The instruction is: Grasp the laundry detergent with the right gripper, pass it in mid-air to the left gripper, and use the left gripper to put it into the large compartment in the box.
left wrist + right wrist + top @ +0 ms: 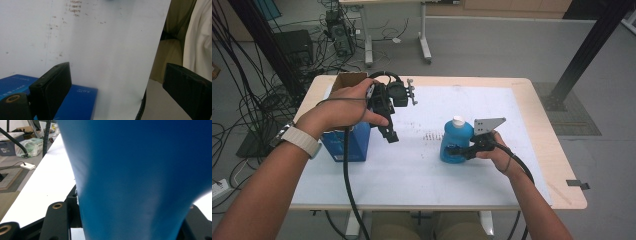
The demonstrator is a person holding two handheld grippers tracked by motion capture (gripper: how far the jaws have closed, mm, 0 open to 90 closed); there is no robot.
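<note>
The right gripper [460, 150] is clamped low on a blue bottle [456, 141] standing mid-table [412, 170]. The left gripper [389, 131] hovers with jaws apart above a blue box [347, 142]. Gripped so low, the bottle could tip or slip if lifted.

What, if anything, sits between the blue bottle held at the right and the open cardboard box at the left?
Nothing on the table does. The right gripper is closed on the blue bottle; bare white tabletop lies between it and the box. The left gripper hangs open above the box's near corner, possibly crowding the approach.
</note>
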